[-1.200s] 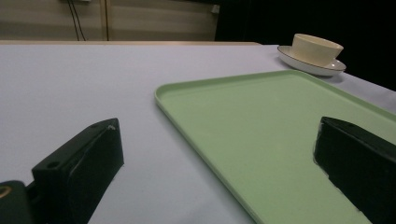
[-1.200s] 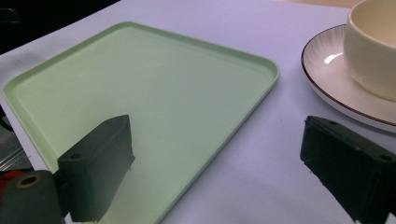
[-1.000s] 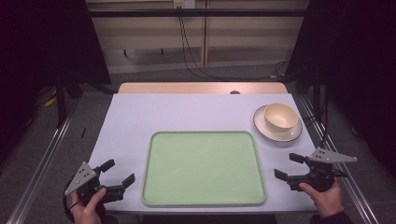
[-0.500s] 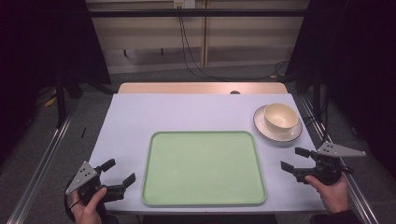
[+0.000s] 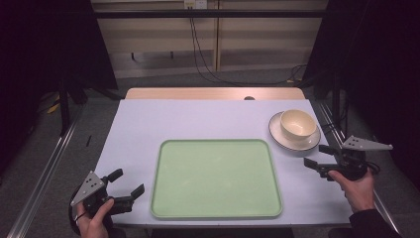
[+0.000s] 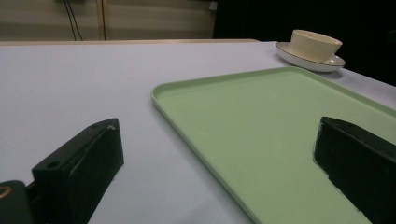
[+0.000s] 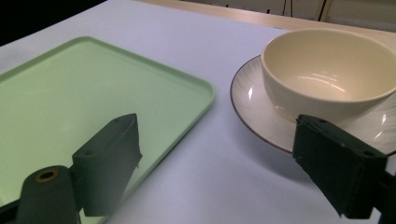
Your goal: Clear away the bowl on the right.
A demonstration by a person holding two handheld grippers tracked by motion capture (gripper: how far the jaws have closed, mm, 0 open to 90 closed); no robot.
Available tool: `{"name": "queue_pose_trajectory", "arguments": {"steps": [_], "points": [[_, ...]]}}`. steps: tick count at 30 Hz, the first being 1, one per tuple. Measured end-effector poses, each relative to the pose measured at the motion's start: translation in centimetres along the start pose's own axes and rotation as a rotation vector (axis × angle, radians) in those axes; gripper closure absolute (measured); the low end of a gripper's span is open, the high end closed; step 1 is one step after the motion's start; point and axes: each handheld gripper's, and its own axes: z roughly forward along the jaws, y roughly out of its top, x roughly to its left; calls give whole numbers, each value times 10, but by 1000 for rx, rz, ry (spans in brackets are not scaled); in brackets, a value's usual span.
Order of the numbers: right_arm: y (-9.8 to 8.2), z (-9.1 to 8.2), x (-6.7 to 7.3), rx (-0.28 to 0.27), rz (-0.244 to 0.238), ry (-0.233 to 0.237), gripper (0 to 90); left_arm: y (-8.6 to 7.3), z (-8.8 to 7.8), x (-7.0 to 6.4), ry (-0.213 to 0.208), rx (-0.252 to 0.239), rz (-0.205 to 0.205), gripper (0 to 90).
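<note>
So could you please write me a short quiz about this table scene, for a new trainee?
1. True or false: the bowl stands on the green tray.
2. Which is nearer the bowl: A) left hand-held gripper B) right hand-held gripper?
3. What lies under the bowl?

Key:
1. False; the tray holds nothing.
2. B; its jaws are open with nothing between them.
3. A plate with a dark rim.

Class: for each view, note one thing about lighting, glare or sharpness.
High view: dim room, evenly lit pale table. Left gripper view: near black jaws soft, cream ceramic bowl sharper. Right gripper view: highlights glint on the bowl's white saucer; the pale green plastic tray has soft sheen.
</note>
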Motion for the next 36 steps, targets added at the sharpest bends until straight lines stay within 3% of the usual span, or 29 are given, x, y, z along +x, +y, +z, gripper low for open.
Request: {"name": "queue_pose_trajectory", "arguments": {"steps": [20, 23, 27, 31, 36], "points": [[27, 15, -58, 26, 36, -89, 170, 0, 1, 0, 2, 8, 1, 16], [33, 23, -68, 40, 39, -112, 171, 0, 1, 1, 5, 8, 3, 16], [36, 35, -80, 81, 41, -101, 171, 0, 1, 0, 4, 9, 0, 16], [43, 49, -85, 134, 12, -139, 170, 0, 2, 0, 4, 11, 2, 16], [48, 64, -91, 154, 11, -159, 176, 0, 2, 0, 3, 11, 8, 16]]}}
